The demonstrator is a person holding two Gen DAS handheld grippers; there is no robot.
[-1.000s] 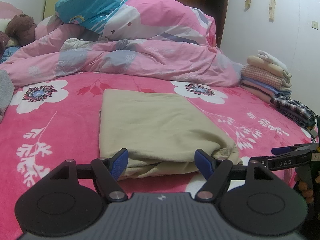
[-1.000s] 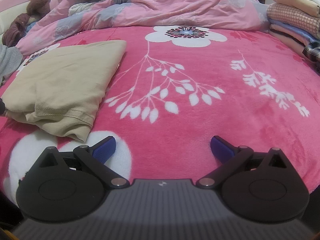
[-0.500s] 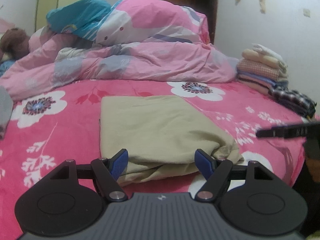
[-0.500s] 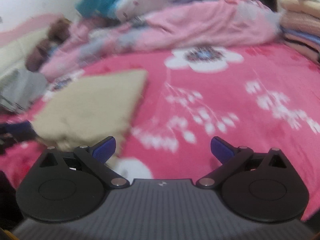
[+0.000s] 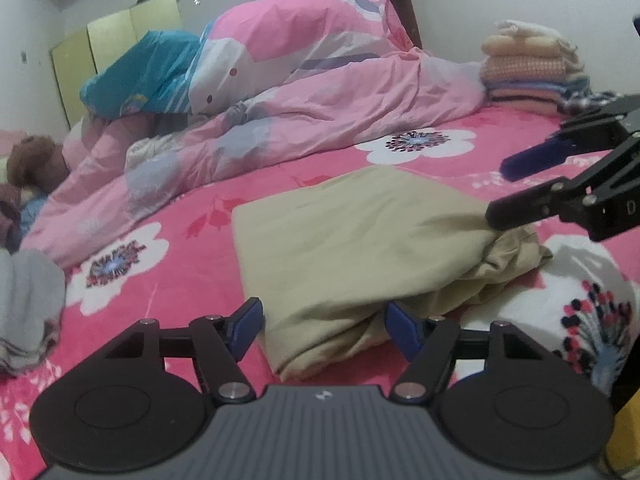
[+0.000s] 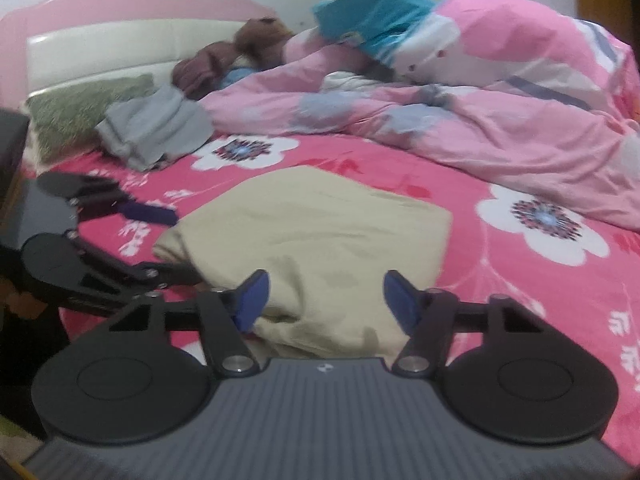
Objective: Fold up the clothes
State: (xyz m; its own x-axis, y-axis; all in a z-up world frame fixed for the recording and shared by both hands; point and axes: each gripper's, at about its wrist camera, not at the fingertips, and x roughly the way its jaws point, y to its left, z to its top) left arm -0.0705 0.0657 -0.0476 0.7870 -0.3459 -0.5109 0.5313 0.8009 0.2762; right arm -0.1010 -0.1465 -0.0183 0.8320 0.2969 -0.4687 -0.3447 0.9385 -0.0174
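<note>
- Broadly, the bed [image 5: 168,240] under its pink floral cover serves as the folding surface; its near half is kept bare so a garment can lie flat there.
- Behind that, the duvet [image 5: 320,92] is heaped toward the far side, seemingly pushed back to free working room.
- Off at the far right corner in the left view, a stack [image 5: 528,68] of folded clothes sits well apart from the work, probably the finished pile.
- At the opposite side a grey garment [image 6: 156,128] lies crumpled near the headboard, likely waiting its turn.
- Centre stage, the beige garment [image 5: 352,248] lies on the cover, already folded into a rough rectangle; its far edge is flat and crisp, while the near edge is thick and bunched, with loose layers spilling at one corner.
- The left gripper [image 5: 322,326] sits low at that near edge, jaws spread wide, the thick fold lying between the fingers but not pinched; this placement looks meant for taking hold of the whole stack of layers.
- The right gripper [image 6: 324,300] is likewise spread, straddling the bunched near corner from the other side without clamping, so both tools bracket the same edge, presumably to lift it together for the next fold or to carry it.
</note>
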